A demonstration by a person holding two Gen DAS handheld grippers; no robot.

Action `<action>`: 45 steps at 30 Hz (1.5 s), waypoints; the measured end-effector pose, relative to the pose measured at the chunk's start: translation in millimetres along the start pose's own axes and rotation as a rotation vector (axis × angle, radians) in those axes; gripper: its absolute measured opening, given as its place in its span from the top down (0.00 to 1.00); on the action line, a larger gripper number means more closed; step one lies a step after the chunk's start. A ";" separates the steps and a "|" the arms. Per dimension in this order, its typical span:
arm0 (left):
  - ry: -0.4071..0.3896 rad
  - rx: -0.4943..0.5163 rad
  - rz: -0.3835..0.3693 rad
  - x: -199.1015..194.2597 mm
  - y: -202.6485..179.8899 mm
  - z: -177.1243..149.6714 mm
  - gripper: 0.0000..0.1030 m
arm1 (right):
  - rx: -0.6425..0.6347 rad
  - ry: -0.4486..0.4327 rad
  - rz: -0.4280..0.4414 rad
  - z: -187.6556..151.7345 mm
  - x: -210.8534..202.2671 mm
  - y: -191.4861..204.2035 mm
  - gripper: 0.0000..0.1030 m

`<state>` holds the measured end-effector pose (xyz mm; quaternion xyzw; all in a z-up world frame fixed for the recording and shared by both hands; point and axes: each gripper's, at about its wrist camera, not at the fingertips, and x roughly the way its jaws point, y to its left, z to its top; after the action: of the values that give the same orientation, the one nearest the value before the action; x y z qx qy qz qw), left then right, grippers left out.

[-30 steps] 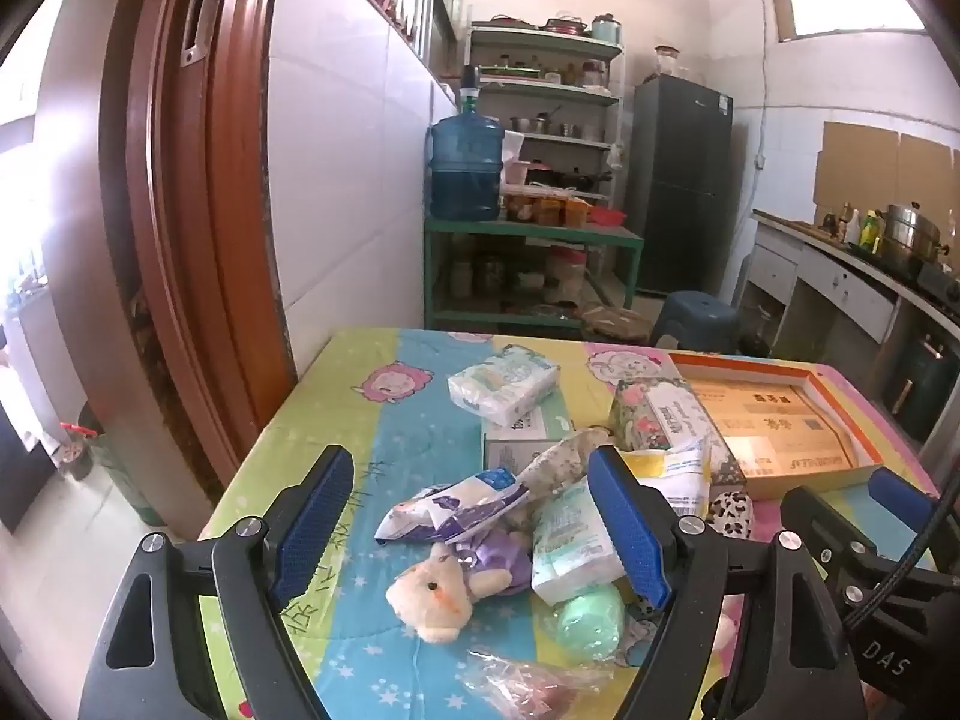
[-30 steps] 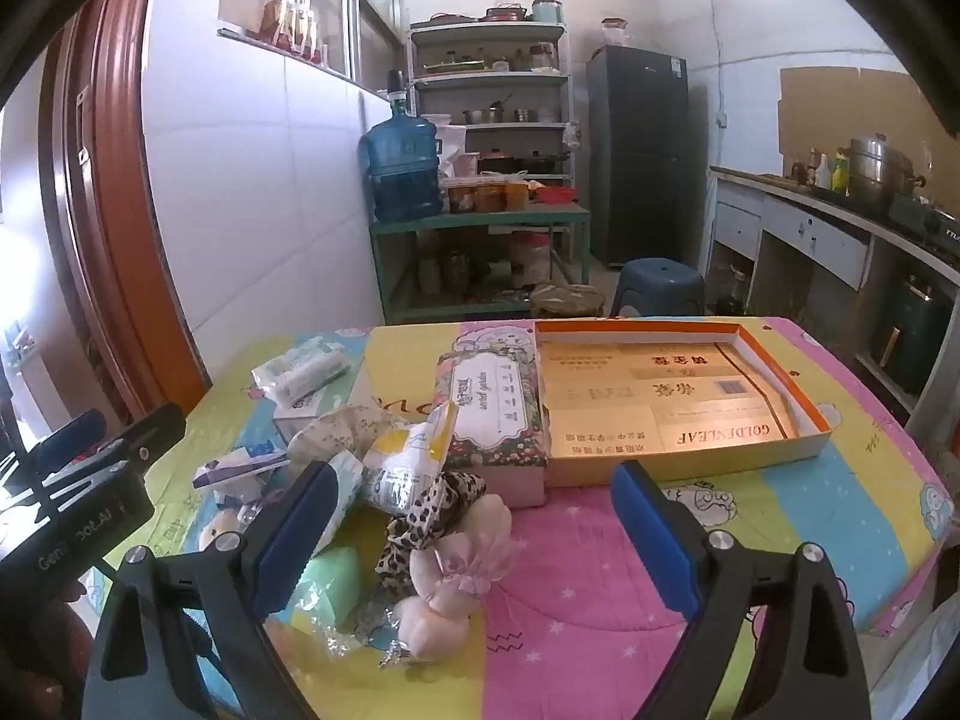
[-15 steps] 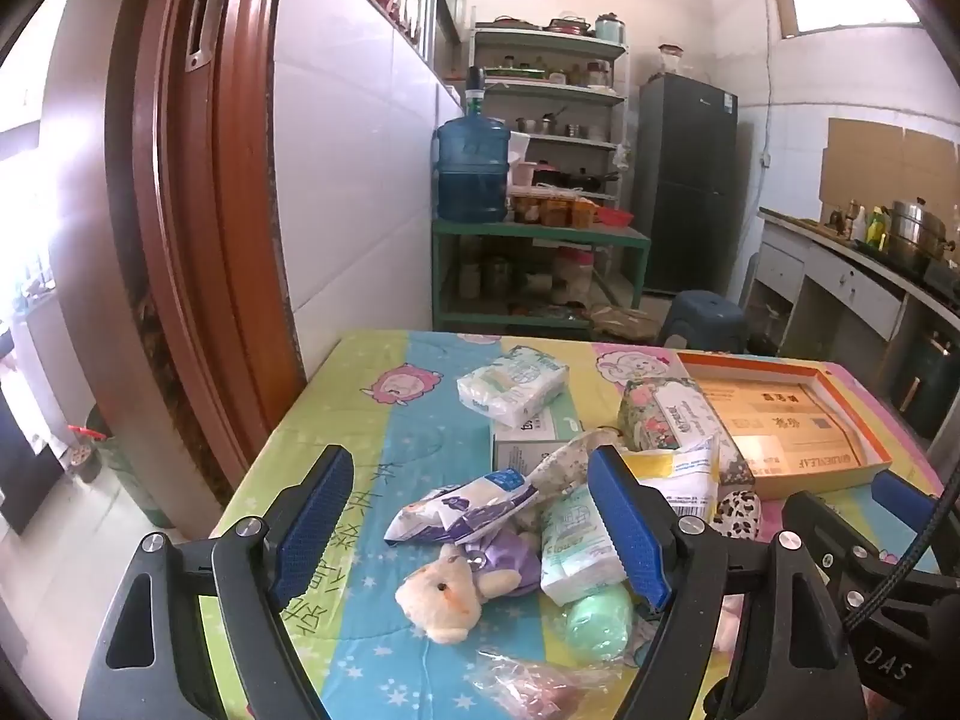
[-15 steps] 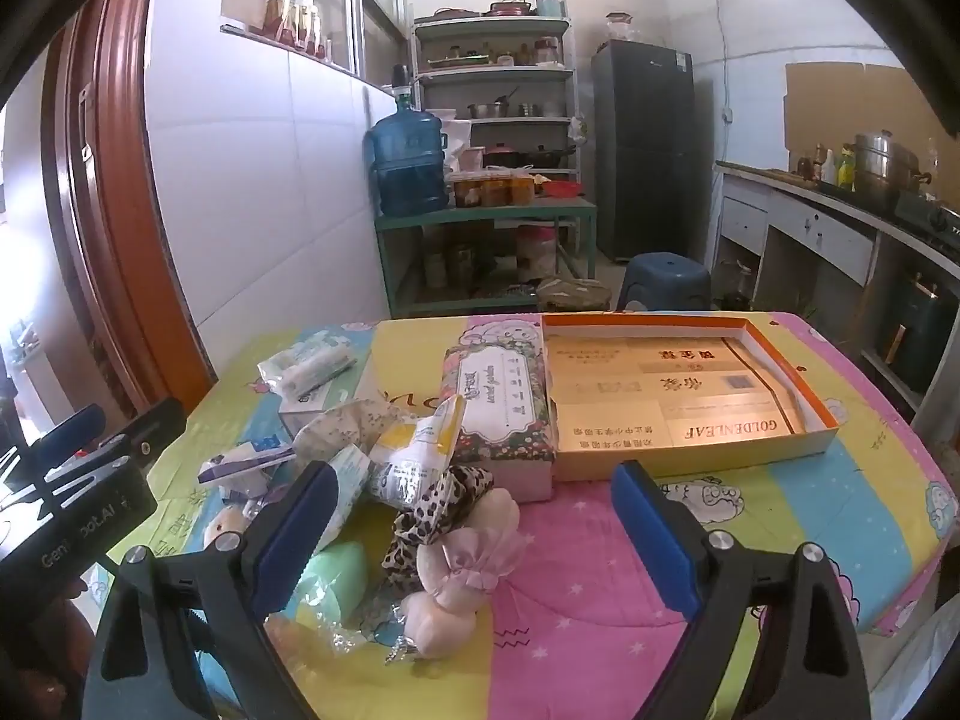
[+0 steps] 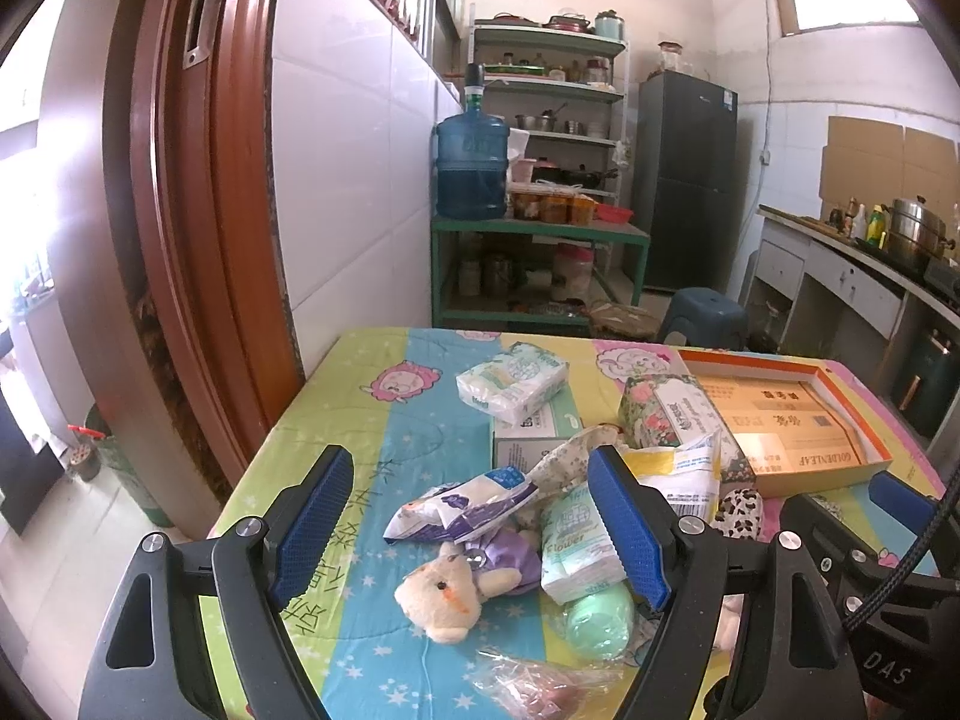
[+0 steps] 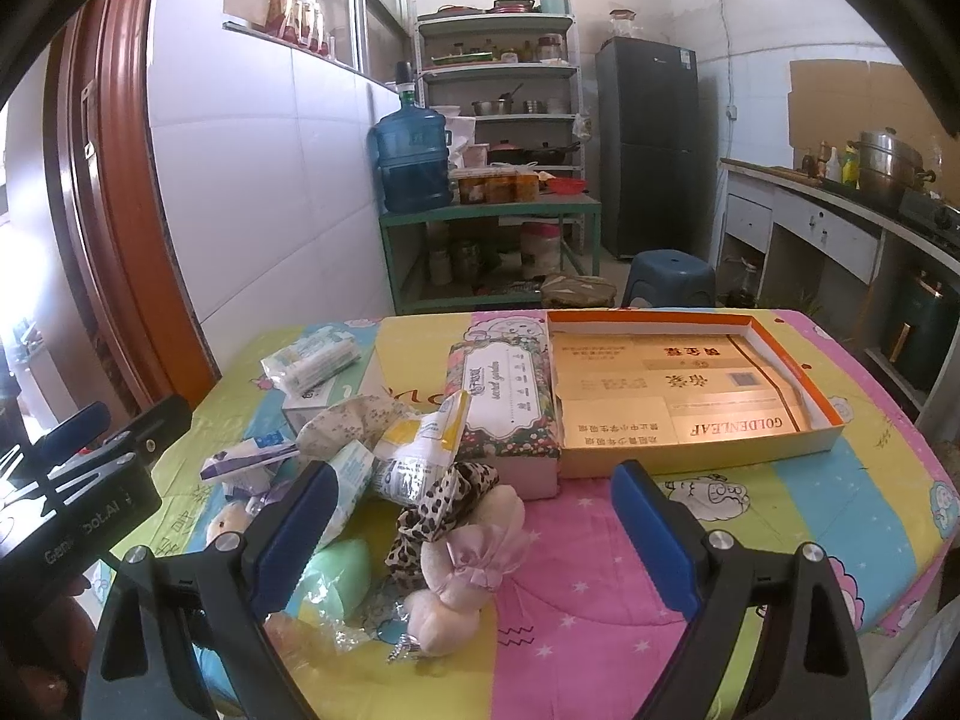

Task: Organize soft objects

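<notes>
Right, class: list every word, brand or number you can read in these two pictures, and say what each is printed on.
"GOLDENLEAF": upside down on the tray floor.
"secret garden": floral tissue box.
"Flower": tissue pack.
"DAS": right hand-held gripper body, seen from the left wrist.
"Gen… bot.AI": left hand-held gripper body, partly hidden.
Chinese print on the tray, the cloth and the white box: too small or blurred to read.

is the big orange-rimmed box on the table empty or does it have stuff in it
Empty. The box shows only its printed bottom; the soft things lie outside, left of it.
</notes>
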<state>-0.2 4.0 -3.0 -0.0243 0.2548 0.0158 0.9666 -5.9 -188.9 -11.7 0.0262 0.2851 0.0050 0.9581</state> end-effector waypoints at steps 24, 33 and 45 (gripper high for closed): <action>0.012 0.001 -0.001 5.2 -0.6 -4.2 0.21 | 0.001 0.005 -0.004 -3.7 1.4 -2.5 0.09; 0.020 0.004 0.001 7.2 -2.4 -6.6 0.21 | 0.003 0.012 -0.001 -5.3 2.8 -2.4 0.09; 0.022 0.004 0.001 8.6 -1.8 -7.1 0.21 | 0.001 0.011 0.000 -5.4 2.8 -2.3 0.09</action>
<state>3.8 2.0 -13.3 -0.0224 0.2656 0.0156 0.9637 -6.4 -190.9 -17.8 0.0266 0.2904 0.0050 0.9565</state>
